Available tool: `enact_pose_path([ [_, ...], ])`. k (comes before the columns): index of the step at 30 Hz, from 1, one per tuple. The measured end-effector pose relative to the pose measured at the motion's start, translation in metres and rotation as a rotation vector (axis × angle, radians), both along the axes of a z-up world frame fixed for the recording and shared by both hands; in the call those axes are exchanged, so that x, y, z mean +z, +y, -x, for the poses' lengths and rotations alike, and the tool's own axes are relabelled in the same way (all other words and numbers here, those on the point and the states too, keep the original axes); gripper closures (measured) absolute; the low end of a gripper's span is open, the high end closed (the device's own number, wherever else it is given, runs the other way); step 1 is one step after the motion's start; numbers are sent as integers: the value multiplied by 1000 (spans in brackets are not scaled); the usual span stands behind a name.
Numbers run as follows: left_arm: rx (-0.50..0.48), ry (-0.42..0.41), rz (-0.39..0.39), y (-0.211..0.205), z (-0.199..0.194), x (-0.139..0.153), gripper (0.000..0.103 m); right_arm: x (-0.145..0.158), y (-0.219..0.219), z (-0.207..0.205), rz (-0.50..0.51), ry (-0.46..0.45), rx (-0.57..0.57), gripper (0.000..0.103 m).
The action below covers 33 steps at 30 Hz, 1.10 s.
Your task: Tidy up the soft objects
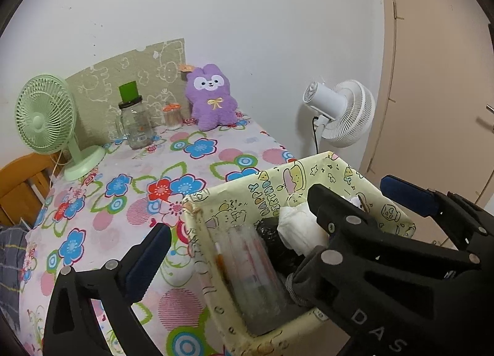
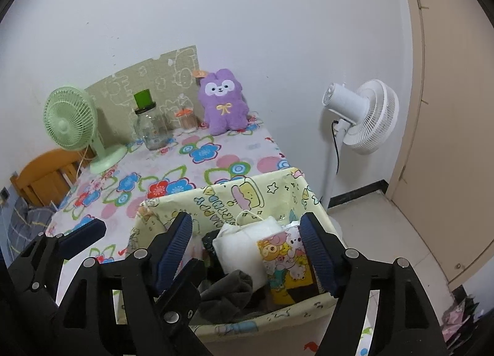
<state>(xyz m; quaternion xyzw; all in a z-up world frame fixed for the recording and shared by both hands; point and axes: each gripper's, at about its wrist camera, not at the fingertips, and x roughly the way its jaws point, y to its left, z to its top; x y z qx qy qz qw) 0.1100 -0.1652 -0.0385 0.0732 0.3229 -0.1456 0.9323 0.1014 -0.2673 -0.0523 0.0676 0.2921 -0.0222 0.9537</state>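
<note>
Yellow cartoon-print box (image 2: 247, 198) at bench (image 2: 216, 152) edge, holding white cloth bundle (image 2: 244, 245), tissue pack (image 2: 287, 260), grey fabric (image 2: 228, 291) | right gripper (image 2: 247, 251) jaws released over contents | left gripper (image 1: 274, 220) jaws wide, straddling box wall | purple plush (image 1: 211, 95) unsorted by wall

The tabletop (image 2: 216, 164) is covered in white cloth printed with blue, red and pink flowers. A purple plush (image 2: 223, 101) with a yellow bow is seen. The box (image 2: 247, 198) is pale yellow with cartoon drawings. One fan (image 2: 69, 120) is mint green, the other (image 2: 367, 115) white.
</note>
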Motion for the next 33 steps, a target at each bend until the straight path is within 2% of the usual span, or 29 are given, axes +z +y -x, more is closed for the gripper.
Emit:
enact_pose_path([
  [14,42,-65,25,26,33,21,0,21,24,33,20,-55,10,6],
  [20,74,-96,37,42,46,33,0,34,37,50,22,-81,20,1],
  [33,155,-177,53,87,75,59,0,61,76,79,54,-146,71,0],
])
